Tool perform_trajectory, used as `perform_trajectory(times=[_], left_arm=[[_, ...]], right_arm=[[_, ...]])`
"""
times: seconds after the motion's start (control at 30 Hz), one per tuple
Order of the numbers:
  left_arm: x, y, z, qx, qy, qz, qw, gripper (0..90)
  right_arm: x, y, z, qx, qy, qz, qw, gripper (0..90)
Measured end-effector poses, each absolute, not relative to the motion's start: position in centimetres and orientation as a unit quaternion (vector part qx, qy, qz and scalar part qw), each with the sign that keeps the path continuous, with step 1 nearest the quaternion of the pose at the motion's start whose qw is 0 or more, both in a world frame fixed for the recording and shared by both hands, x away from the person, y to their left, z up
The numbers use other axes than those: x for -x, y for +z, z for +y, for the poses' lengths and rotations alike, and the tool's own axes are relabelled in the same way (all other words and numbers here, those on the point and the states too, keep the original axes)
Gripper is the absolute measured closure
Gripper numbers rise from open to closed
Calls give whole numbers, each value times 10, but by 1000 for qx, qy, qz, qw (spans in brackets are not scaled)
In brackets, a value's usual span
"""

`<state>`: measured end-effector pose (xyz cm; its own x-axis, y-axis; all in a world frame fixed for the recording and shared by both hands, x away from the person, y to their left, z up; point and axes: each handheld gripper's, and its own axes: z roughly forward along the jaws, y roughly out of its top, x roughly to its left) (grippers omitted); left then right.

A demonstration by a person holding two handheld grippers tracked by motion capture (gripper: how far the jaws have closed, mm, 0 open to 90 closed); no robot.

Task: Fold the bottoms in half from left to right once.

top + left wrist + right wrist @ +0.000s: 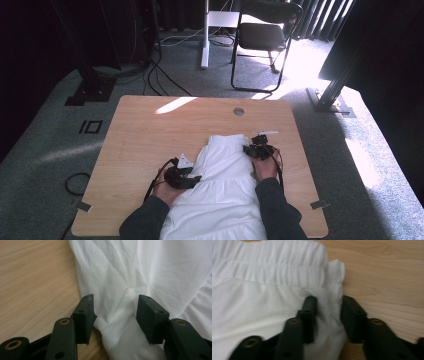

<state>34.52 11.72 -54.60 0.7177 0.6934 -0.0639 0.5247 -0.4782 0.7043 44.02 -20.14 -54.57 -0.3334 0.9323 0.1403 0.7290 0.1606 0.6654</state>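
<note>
While the white garment [222, 185] lies spread on the bench [145, 135], its gathered waistband [227, 141] at the far end and its hem hanging over the near edge, you flank it with both tools. Your left gripper [115, 308] sits at the garment's left edge, fingers [85, 312] apart with a puckered ridge of cloth between them, unpinched. Your right gripper [328, 315] straddles the side seam just below the waistband, fingers apart too, likely letting go or resetting. Only the close views show those gaps; the high view gives the overall layout.
</note>
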Motion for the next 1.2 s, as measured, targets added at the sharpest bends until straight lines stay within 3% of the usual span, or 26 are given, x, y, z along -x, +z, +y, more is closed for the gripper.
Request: perform_trajectory(times=[0.07, 0.3, 0.6, 0.77, 1.13, 1.17, 1.2], left_arm=[[-354, -532, 124, -839, 125, 367, 382, 481], [-395, -505, 114, -820, 141, 372, 412, 432], [-434, -542, 84, -824, 135, 417, 359, 410], [-420, -546, 95, -829, 138, 418, 346, 580], [-376, -547, 123, -831, 131, 413, 349, 574], [-376, -547, 124, -830, 131, 416, 347, 469], [-377, -546, 125, -828, 132, 420, 347, 448]], right_arm=[[-438, -546, -196, -551, 322, 751, 166, 757], [-438, -546, -196, -553, 324, 750, 165, 766], [-432, -549, -183, -545, 346, 748, 156, 770], [-417, -551, -166, -527, 356, 757, 151, 771], [-395, -552, -146, -488, 360, 780, 152, 772], [-395, -552, -146, -489, 360, 780, 150, 773], [-395, -552, -146, -489, 361, 780, 148, 773]])
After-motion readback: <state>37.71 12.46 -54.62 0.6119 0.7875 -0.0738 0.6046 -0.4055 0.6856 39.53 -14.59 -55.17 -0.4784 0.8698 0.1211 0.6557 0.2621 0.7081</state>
